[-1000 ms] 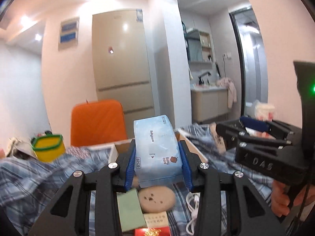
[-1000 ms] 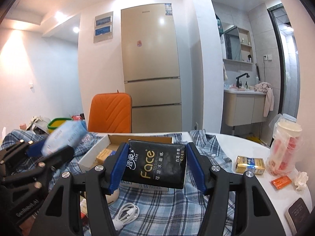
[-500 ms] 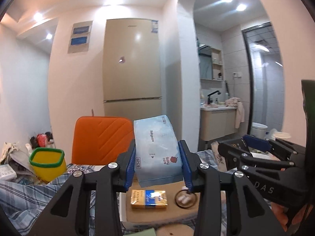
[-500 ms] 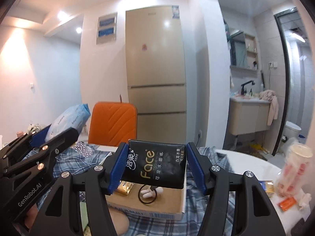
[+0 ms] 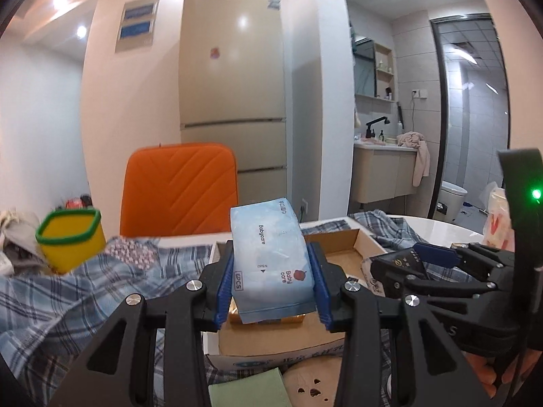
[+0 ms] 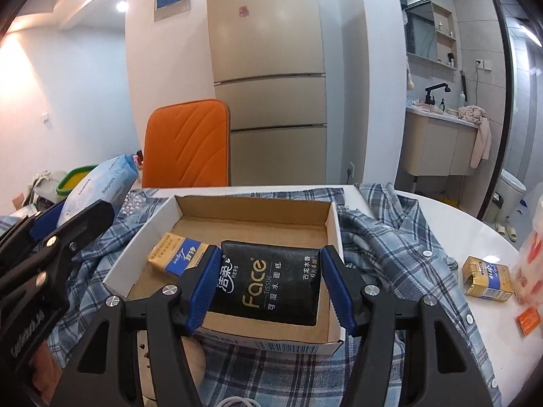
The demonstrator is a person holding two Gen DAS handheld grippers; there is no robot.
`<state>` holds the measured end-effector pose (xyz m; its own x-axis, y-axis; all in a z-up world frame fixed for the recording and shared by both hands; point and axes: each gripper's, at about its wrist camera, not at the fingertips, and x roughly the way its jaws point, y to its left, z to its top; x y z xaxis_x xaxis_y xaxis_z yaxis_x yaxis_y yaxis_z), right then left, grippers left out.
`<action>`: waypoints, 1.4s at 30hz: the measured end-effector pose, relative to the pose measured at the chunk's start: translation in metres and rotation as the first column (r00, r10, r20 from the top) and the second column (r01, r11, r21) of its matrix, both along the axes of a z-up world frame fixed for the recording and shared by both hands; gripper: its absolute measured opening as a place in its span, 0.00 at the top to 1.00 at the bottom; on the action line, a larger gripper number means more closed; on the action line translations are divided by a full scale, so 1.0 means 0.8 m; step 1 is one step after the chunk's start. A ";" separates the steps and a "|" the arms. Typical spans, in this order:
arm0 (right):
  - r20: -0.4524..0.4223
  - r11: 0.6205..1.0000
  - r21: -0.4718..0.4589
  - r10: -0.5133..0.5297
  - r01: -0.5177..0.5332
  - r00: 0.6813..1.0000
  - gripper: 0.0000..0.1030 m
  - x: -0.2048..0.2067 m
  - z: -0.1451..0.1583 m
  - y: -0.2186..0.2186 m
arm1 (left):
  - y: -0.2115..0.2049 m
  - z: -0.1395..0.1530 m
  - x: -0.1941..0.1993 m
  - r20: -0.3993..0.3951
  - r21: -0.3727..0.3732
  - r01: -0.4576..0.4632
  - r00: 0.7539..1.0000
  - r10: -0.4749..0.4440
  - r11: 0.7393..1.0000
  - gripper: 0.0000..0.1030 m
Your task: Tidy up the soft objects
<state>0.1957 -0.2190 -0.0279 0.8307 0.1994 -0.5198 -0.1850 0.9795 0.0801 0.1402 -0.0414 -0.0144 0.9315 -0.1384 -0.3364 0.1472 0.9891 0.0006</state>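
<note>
One yellow pack (image 6: 177, 254) already lies in the box (image 6: 334, 224), at its left side, so the sorting has begun but is not far along. Two more soft packs are on their way. A second yellow pack (image 6: 488, 278) waits on the worktop (image 6: 441, 224) at the right, beside a bag, and a plaid shirt (image 6: 390, 237) lies spread under and around the box; I judge that these are left to do.

The left tongs (image 5: 271, 281) are closed narrow on a blue pack (image 5: 268, 254) of wipes, and the blue pads press both its sides. The pack stands upright over the near left part of the box and does not seem to touch the floor of the box.

The right tongs (image 6: 269, 285) are at a middle opening, holding a black pack (image 6: 268, 285) of tissues by its two short ends. This pack hangs over the middle of the box, close above the cardboard; whether it rests there I cannot tell.
</note>
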 end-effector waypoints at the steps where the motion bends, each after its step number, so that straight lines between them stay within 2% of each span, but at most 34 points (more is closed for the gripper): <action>1: -0.010 1.000 -0.003 0.000 0.000 1.000 0.40 0.001 -0.004 0.000 | 0.002 -0.003 0.003 -0.018 -0.008 -0.001 1.000 0.001 1.000 0.62; 6: -0.054 1.000 0.002 0.005 -0.005 0.999 0.37 0.006 -0.013 0.000 | 0.005 -0.008 0.011 -0.063 -0.026 -0.003 0.998 0.002 1.000 0.62; 8: -0.062 1.000 0.002 0.003 -0.003 0.998 0.31 0.007 -0.015 -0.001 | 0.003 -0.008 0.014 -0.077 -0.022 -0.001 0.997 -0.001 1.000 0.62; 10: -0.052 1.000 0.006 0.000 0.001 0.999 0.26 0.004 -0.013 -0.002 | 0.000 -0.010 0.016 -0.092 -0.011 0.003 0.996 -0.004 1.000 0.62; 14: -0.007 0.999 0.019 -0.041 0.041 0.999 0.26 -0.005 -0.005 -0.011 | -0.006 -0.017 0.027 -0.154 0.028 -0.017 0.988 0.021 0.999 0.62; 18: 0.034 0.996 0.048 -0.073 0.071 0.997 0.25 -0.014 0.005 -0.022 | -0.007 -0.029 0.043 -0.237 0.031 0.000 0.971 0.007 1.000 0.62; 21: 0.037 0.997 0.045 -0.066 0.064 0.997 0.25 -0.016 0.007 -0.020 | -0.012 -0.033 0.046 -0.259 0.040 0.015 0.966 -0.004 0.999 0.61; 22: 0.037 0.997 0.042 -0.063 0.061 0.997 0.25 -0.016 0.007 -0.019 | -0.012 -0.033 0.045 -0.257 0.042 0.016 0.966 -0.005 0.999 0.60; 24: 0.038 0.998 0.039 -0.059 0.057 0.998 0.25 -0.016 0.009 -0.018 | -0.012 -0.033 0.044 -0.252 0.043 0.012 0.968 -0.001 0.999 0.46; 25: 0.042 0.998 0.041 -0.058 0.056 0.997 0.25 -0.017 0.009 -0.018 | -0.010 -0.032 0.043 -0.247 0.041 0.008 0.969 0.003 0.999 0.30; 29: 0.059 0.996 0.048 -0.072 0.069 0.996 0.25 -0.021 0.012 -0.020 | -0.007 -0.027 0.036 -0.217 0.034 -0.003 0.976 0.010 0.999 0.15; 36: 0.091 0.995 0.062 -0.078 0.073 0.993 0.25 -0.030 0.021 -0.022 | -0.006 -0.015 0.022 -0.161 0.043 -0.009 0.987 0.016 0.999 0.11; 39: 0.134 0.992 0.080 -0.105 0.095 0.985 0.25 -0.041 0.036 -0.027 | 0.000 0.006 0.002 -0.058 0.037 -0.024 0.998 0.026 0.999 0.09; 42: 0.210 0.989 0.098 -0.125 0.107 0.970 0.25 -0.063 0.061 -0.034 | 0.007 0.033 -0.023 0.048 0.027 -0.052 0.998 0.051 0.998 0.03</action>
<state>0.1457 -0.2466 0.0211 0.9411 0.1310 -0.3117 -0.0927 0.9865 0.1348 0.1215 -0.0354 0.0122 0.9521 -0.0811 -0.2949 0.0953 0.9949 0.0340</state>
